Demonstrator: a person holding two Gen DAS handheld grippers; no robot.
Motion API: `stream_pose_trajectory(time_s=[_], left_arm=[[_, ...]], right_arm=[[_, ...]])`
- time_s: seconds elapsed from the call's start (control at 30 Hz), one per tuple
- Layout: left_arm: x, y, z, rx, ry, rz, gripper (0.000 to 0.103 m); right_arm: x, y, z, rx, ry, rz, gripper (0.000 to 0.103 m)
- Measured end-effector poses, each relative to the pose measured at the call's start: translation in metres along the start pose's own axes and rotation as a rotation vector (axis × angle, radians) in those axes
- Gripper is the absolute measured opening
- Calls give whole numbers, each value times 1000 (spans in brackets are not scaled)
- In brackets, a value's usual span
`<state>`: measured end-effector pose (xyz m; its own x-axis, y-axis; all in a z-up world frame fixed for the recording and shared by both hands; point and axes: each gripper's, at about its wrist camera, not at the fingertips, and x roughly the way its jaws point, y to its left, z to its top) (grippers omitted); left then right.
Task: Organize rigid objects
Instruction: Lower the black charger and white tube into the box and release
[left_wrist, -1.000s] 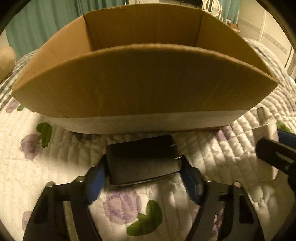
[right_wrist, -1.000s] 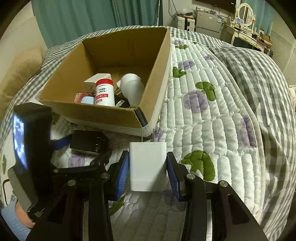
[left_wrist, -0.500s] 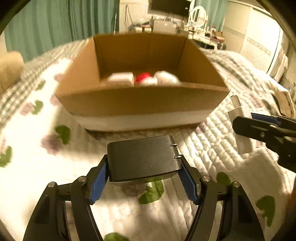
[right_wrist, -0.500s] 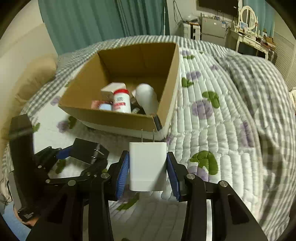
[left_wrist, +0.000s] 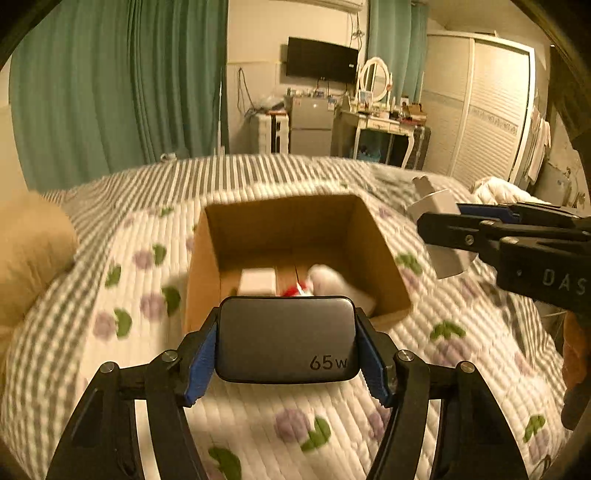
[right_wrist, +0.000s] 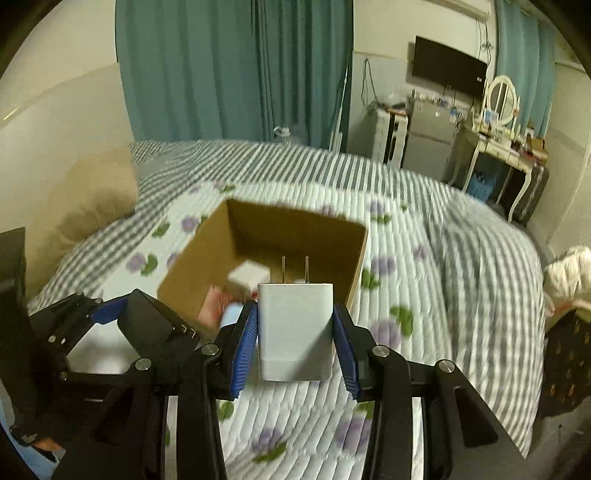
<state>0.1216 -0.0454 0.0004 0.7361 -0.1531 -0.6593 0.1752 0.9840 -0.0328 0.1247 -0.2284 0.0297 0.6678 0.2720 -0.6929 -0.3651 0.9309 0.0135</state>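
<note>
My left gripper (left_wrist: 286, 341) is shut on a dark grey charger (left_wrist: 286, 339) marked 65W, held in the air near the front edge of an open cardboard box (left_wrist: 384, 258). My right gripper (right_wrist: 295, 332) is shut on a white plug charger (right_wrist: 295, 328) with two prongs pointing forward, raised near the box (right_wrist: 354, 266). The white charger also shows at the right of the left wrist view (left_wrist: 443, 229). The left gripper with the grey charger shows at the left of the right wrist view (right_wrist: 155, 325). Inside the box lie a white box (left_wrist: 257, 281) and blurred red and white items.
The box sits on a quilted floral bedcover (left_wrist: 461, 332) over a grey checked blanket (right_wrist: 480, 258). A tan pillow (left_wrist: 29, 258) lies at the left. Green curtains, a desk with a mirror and a wardrobe stand beyond the bed.
Both grippers have risen from the bed with their chargers. The box now lies lower in both views and its inside shows from above.
</note>
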Motion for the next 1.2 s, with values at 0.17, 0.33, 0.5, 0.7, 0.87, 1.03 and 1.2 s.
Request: stream_pose_trajectory(time_s=[0.17,0.33,0.5,0.7,0.87,1.03,1.2], left_arm=[[15,10,33,0,-22,24,68],[56,20,53,7,-3,58,68],[101,29,54,17,54,52,68],[142,32,50,18,106,60,68],[154,39,55,-3,116,55,69],[147,42,64,8,79,87,72],[137,45,60,22,64,98,72]], right_arm=[[15,0,26,-16,-3,-19,40],[47,-9,38,-6,26,-25,40],[84,-18,38,6,76,-26,40],[115,-24,36,7,112,-21,40],[131,-29,39,10,122,-31,40],[148,-31,53,-9,121,-38,40],[167,-33,57,29,143,0,40]])
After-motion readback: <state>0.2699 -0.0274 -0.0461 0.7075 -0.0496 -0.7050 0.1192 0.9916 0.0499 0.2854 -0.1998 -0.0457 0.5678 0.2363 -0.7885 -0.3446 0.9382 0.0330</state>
